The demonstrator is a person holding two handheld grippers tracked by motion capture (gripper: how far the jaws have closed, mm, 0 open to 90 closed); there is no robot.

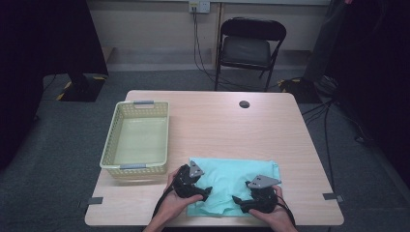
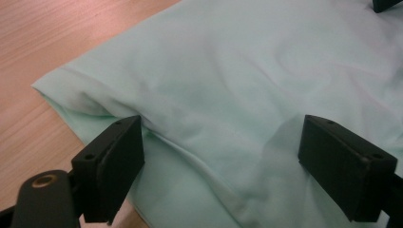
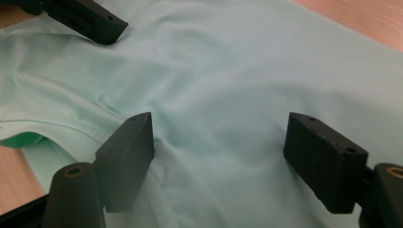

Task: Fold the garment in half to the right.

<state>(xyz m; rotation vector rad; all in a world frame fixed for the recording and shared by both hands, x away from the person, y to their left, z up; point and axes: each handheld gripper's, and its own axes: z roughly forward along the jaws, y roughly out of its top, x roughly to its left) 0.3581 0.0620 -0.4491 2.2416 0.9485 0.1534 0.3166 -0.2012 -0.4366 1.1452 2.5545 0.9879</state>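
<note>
A mint-green cloth (image 1: 237, 176) lies loosely folded on the near part of the wooden table (image 1: 217, 121). My left gripper (image 1: 207, 191) rests at the cloth's near left edge and points right. In the left gripper view its jaws stand wide apart on either side of a raised fold of cloth (image 2: 214, 57), so the left gripper (image 2: 221, 128) is open. My right gripper (image 1: 237, 199) sits at the near right and points left. It is open too (image 3: 218, 121), its jaws low over the cloth (image 3: 237, 61) and not pinching it.
A pale yellow plastic basket (image 1: 138, 166) stands left of the cloth with nothing in it. A small black disc (image 1: 244, 104) lies near the table's far edge, and a folding chair (image 1: 249, 46) stands beyond it. The table's near edge runs just below both hands.
</note>
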